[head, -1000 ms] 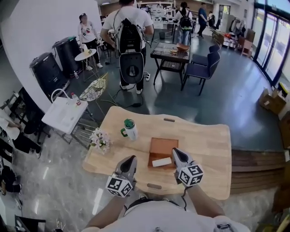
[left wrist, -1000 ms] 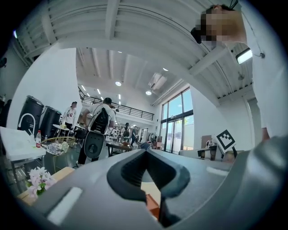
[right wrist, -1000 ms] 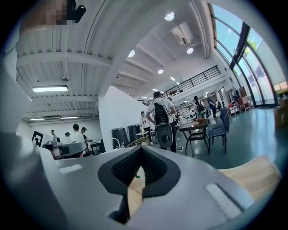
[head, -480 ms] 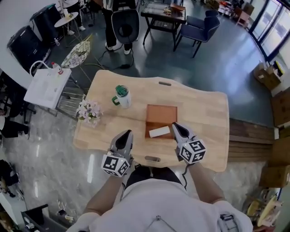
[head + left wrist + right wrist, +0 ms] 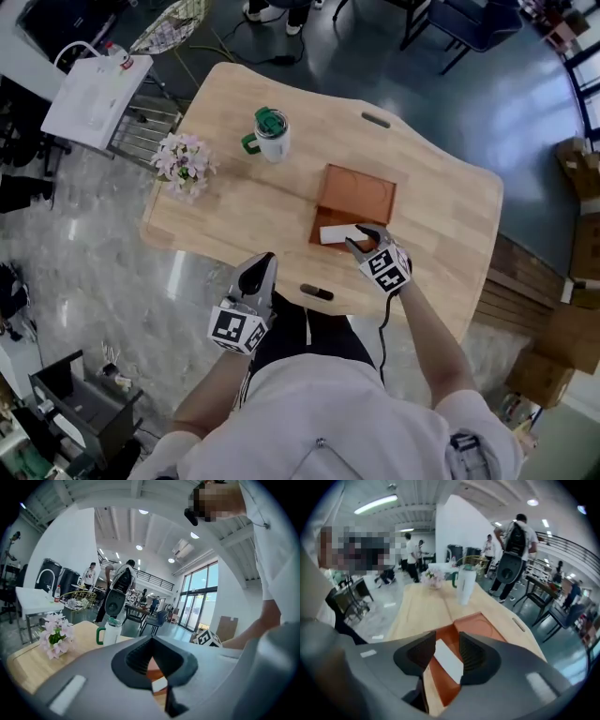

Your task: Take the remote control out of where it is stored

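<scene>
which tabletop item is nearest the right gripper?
The white rectangular remote control in the brown wooden tray: it sits between the right gripper jaws, which have just been opening. Green-lidded white mug and pink flowers stand farther off.

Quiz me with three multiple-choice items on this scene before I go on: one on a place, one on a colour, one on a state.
1. Where does the white remote lie?
A. on the bare tabletop
B. in the brown tray
C. beside the flowers

2. What colour are the lid and handle of the mug?
A. green
B. red
C. blue

3. How do the jaws of the right claw stand?
A. apart
B. pressed together on nothing
C. shut on the mug

Key:
1 B: the head view shows the remote at the tray's near end.
2 A: both parts are green against the mug's white body.
3 A: the jaws have just been opening, and the right gripper view shows the remote in the gap between them, not pressed.
</scene>
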`<state>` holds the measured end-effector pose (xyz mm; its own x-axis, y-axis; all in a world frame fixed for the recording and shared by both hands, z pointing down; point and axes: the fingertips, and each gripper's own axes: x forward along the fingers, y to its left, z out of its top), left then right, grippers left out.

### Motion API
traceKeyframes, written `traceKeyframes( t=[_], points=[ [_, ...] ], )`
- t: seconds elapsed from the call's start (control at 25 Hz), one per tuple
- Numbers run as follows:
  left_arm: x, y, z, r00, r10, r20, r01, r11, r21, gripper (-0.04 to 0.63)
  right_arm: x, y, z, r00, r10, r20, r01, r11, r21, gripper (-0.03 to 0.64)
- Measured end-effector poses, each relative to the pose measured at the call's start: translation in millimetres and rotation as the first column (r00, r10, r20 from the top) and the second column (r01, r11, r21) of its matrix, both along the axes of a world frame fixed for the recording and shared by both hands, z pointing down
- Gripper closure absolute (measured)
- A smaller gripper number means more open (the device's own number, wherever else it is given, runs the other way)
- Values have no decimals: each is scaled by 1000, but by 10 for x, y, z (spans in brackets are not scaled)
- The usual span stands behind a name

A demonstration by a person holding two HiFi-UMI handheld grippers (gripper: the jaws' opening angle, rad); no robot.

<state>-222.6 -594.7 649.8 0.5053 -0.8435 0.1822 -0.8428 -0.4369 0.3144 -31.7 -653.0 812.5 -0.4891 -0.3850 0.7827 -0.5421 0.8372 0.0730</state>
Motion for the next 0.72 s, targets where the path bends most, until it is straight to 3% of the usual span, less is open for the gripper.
traceKeyframes(
  t=[0.12, 0.28, 0.6, 0.72],
  points=[
    [-167, 93, 190, 999, -50, 11, 51, 998, -40, 595, -3, 50, 546, 962, -206, -182, 197, 978, -63, 391],
    [-354, 203, 401, 993, -114, 29, 116, 990, -79, 595, 95, 38, 1130, 842, -398, -364, 373, 917, -141, 370],
    [-585, 411, 728, 976, -216, 28, 217, 963, -156, 595, 129, 43, 1706, 663, -579, -475, 479, 815, -326, 297],
    [-642, 456, 796, 969, -245, 23, 246, 954, -173, 595, 136, 75, 1823, 617, -596, -514, 479, 803, -355, 299]
  ],
)
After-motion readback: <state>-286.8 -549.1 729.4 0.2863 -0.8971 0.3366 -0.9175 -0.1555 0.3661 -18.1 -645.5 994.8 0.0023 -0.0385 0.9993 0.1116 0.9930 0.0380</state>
